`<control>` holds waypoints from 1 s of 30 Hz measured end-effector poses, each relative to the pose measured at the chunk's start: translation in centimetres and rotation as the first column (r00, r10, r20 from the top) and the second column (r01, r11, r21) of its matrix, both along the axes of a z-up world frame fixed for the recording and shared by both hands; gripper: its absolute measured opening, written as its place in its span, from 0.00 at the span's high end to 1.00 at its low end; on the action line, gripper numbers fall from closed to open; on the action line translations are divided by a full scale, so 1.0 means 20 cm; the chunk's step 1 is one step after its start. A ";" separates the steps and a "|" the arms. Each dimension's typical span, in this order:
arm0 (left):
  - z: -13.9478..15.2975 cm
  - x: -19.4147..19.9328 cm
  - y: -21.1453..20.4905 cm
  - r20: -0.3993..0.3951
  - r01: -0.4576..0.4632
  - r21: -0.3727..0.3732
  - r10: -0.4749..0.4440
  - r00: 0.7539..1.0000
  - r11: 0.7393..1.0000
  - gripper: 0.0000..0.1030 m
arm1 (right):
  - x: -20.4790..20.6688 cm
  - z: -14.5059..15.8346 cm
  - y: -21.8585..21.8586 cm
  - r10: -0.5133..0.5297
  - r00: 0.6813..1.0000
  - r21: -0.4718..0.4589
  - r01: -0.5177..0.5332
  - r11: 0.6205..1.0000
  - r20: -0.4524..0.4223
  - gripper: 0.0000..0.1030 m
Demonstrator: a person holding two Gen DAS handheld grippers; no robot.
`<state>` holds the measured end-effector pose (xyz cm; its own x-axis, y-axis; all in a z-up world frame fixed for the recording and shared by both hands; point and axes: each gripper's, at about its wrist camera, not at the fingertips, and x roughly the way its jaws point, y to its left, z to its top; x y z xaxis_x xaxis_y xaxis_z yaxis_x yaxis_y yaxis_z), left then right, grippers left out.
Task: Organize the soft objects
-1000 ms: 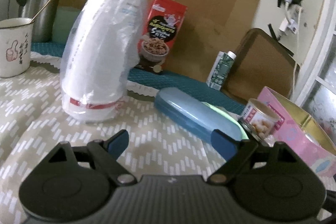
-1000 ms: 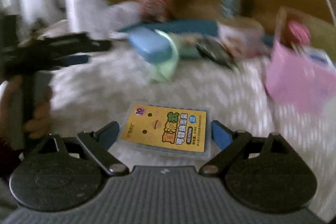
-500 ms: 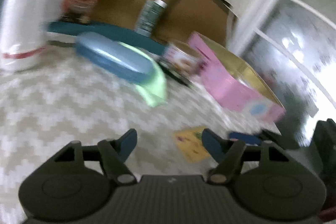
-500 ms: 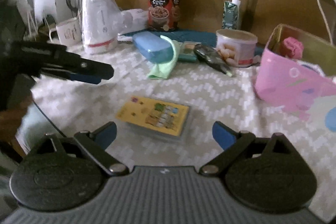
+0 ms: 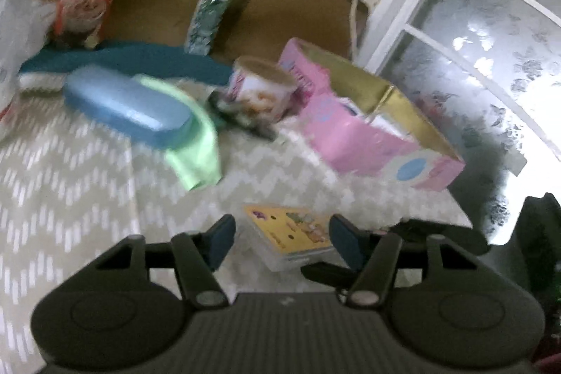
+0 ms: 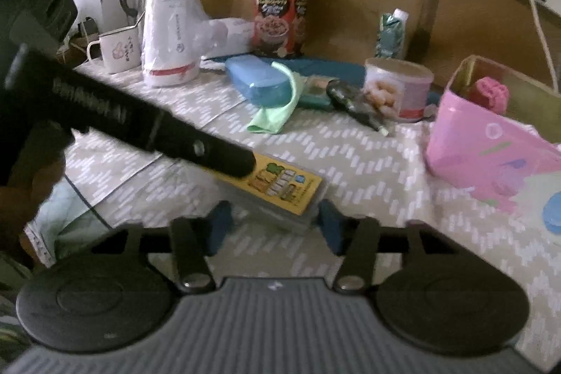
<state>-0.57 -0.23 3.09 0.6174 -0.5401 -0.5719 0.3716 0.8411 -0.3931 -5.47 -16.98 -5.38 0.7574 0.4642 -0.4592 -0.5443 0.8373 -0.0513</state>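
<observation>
Both grippers converged on the yellow packet (image 6: 280,190), a flat clear-wrapped pack with cartoon print lying on the chevron tablecloth (image 6: 368,170). The right gripper (image 6: 271,225) had its 2 blue-padded fingers spread, one on either side of the packet's near end, not pressing it. The left gripper (image 5: 280,240) was likewise spread, framing the packet (image 5: 289,233) from its side; in the right view its black finger tip overlapped the packet's far corner. Farther back lay a green cloth (image 6: 277,109) under a blue case (image 6: 261,83), and a pink box (image 6: 491,149) stood right of the packet.
</observation>
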 end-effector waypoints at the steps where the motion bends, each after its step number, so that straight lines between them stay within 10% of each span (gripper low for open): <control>1: 0.02 0.01 -0.02 0.013 0.007 0.014 -0.007 1.000 1.000 0.42 | 0.01 0.00 -0.02 -0.016 1.000 0.010 0.016 1.000 -0.004 0.60; 10: 0.00 0.11 -0.16 -0.034 0.050 -0.020 -0.050 0.998 0.999 0.42 | -0.02 0.02 -0.18 -0.107 0.994 0.094 0.107 0.990 -0.009 0.64; 18: 0.21 0.15 -0.31 0.111 0.101 -0.001 -0.100 0.989 0.995 0.42 | -0.05 0.14 -0.27 -0.196 0.974 0.141 0.180 0.973 0.111 0.64; 30: 0.31 0.52 -0.85 0.205 0.221 0.082 -0.233 0.951 0.972 0.39 | 0.16 0.29 -0.58 -0.443 0.867 0.208 0.401 0.892 0.228 0.62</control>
